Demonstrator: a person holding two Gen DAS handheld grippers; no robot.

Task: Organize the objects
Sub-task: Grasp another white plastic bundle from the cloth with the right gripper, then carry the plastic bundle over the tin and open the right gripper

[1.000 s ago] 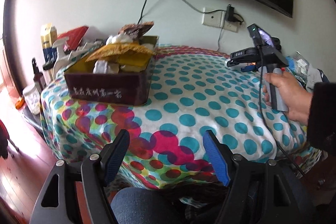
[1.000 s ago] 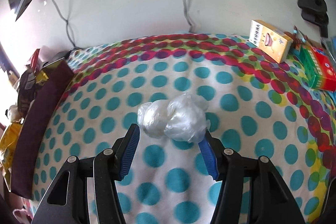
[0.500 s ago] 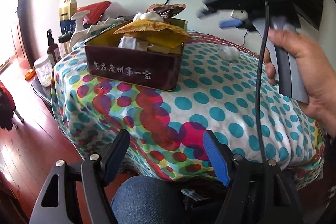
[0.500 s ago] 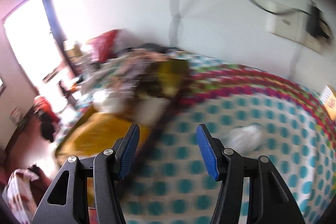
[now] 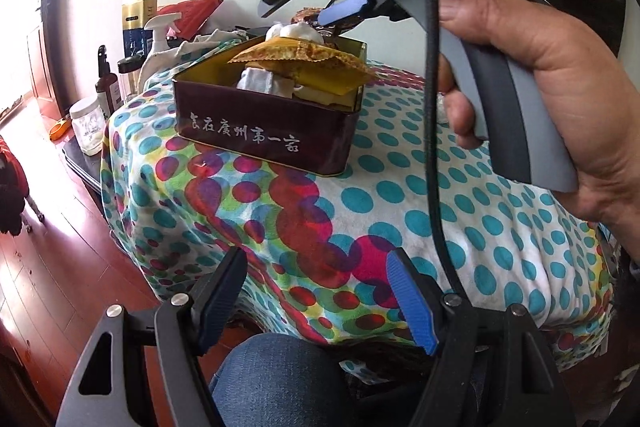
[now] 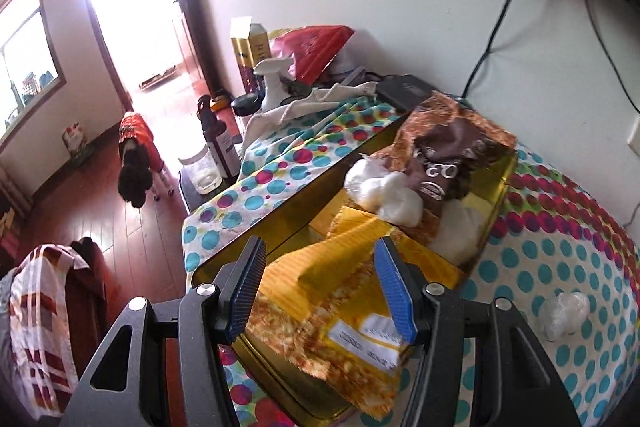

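Two grippers, both with jaws apart and empty: the right gripper [image 6: 320, 287] hovers low-centre over the heaped tin [image 6: 280, 227], while the left gripper [image 5: 316, 291] hangs at the frame's bottom. One small clear plastic bundle [image 6: 564, 311] lies on the dotted cloth [image 6: 560, 259] at lower right, outside the tin, one more [image 6: 384, 191] already inside. Risk: the overfull yellow packet [image 6: 340, 267] could catch a finger and spill.

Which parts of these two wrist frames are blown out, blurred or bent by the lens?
Right wrist view: the doorway is blown out to white; the yellow packet near the gripper is slightly smeared.
Left wrist view: the hand looms oversized and the tin box stays sharp; daylight washes out the left edge; fisheye curves the walls.
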